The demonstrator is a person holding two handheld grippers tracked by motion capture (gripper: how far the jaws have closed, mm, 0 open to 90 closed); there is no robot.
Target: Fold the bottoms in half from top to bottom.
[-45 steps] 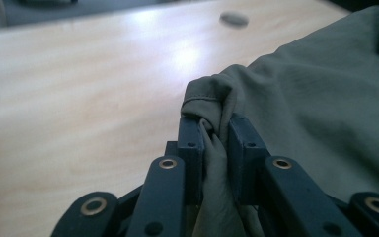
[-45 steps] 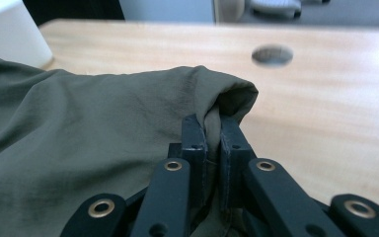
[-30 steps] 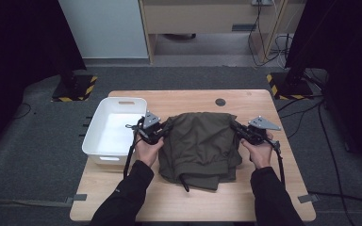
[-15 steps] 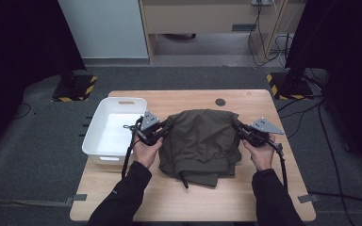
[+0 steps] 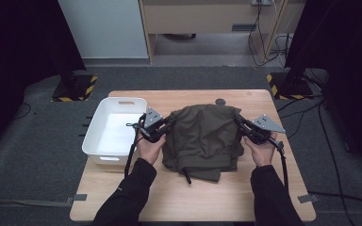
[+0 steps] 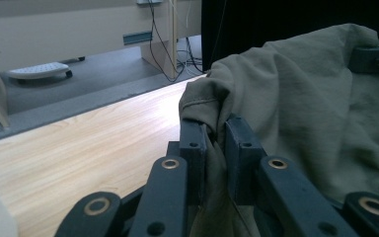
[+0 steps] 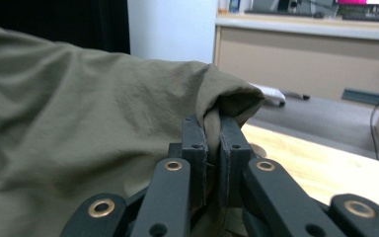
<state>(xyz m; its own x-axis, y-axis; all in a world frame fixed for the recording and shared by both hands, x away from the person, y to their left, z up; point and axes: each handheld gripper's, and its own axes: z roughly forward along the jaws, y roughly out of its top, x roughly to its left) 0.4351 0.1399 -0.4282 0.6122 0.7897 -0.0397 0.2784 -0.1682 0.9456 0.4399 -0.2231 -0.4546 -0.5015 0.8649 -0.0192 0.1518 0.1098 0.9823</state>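
An olive-green garment point(image 5: 202, 136) lies bunched in the middle of the wooden table point(image 5: 193, 197), with a black cord end point(image 5: 186, 177) at its near edge. My left gripper point(image 5: 169, 123) is shut on the garment's left edge. In the left gripper view the jaws point(image 6: 216, 131) pinch a hemmed fold of the cloth point(image 6: 296, 98). My right gripper point(image 5: 239, 121) is shut on the right edge, and in the right gripper view its jaws point(image 7: 212, 126) clamp a rolled fold of the fabric point(image 7: 79, 123). The upper part of the cloth is held slightly off the table between the two.
A white plastic bin point(image 5: 90, 136) stands at the table's left, beside my left hand. A small dark round disc point(image 5: 220, 101) sits on the table's far edge behind the garment. Bare wood lies near the front edge. Cabinets and cables stand beyond the table.
The garment's near edge has drawn a little away from the person, toward the far side. Both hands have barely moved and keep their grip.
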